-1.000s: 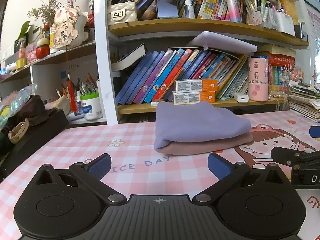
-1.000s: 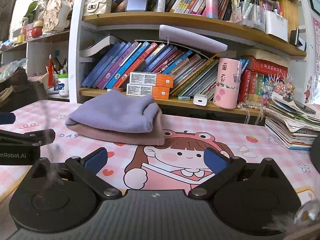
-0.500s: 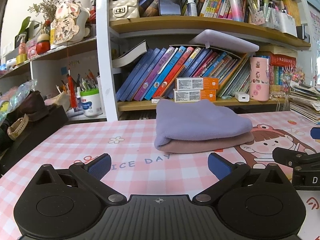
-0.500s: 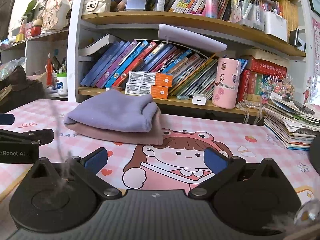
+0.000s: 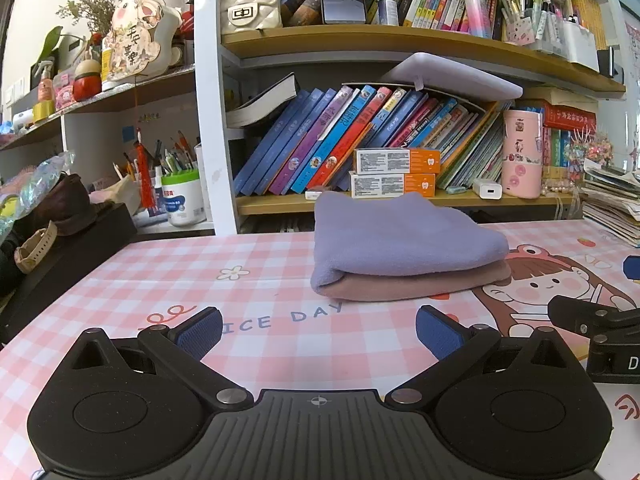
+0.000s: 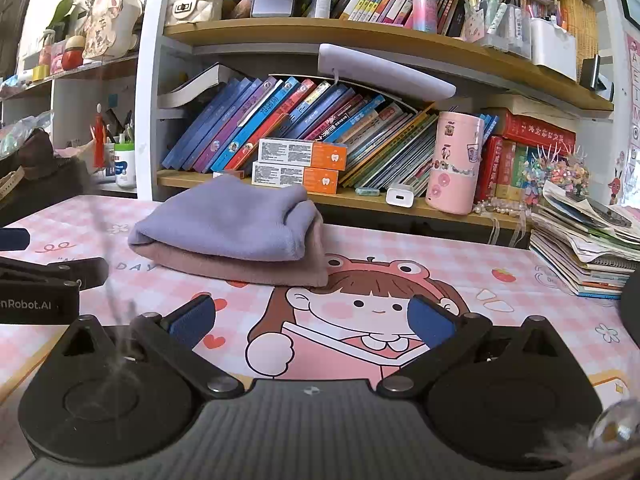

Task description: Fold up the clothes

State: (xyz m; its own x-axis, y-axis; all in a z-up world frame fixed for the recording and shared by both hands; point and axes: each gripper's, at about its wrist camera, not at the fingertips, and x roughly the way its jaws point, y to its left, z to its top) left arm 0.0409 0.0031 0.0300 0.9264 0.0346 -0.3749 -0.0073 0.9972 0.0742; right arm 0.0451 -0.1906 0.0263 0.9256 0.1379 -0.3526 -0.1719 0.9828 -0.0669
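A folded lavender cloth lies on top of a folded dusty-pink cloth on the pink checked desk mat. The stack also shows in the right wrist view: lavender over pink. My left gripper is open and empty, low over the mat, a short way in front of the stack. My right gripper is open and empty, over the cartoon girl print, in front of and to the right of the stack. Each gripper shows at the edge of the other's view.
A bookshelf with leaning books and two orange boxes stands right behind the stack. A pink cup and a white charger sit on its lower board. A paper pile lies at right, a dark box at left.
Both grippers have stayed open and nearly still. The views have shifted only slightly, with the stack a touch lower in the left wrist frame.
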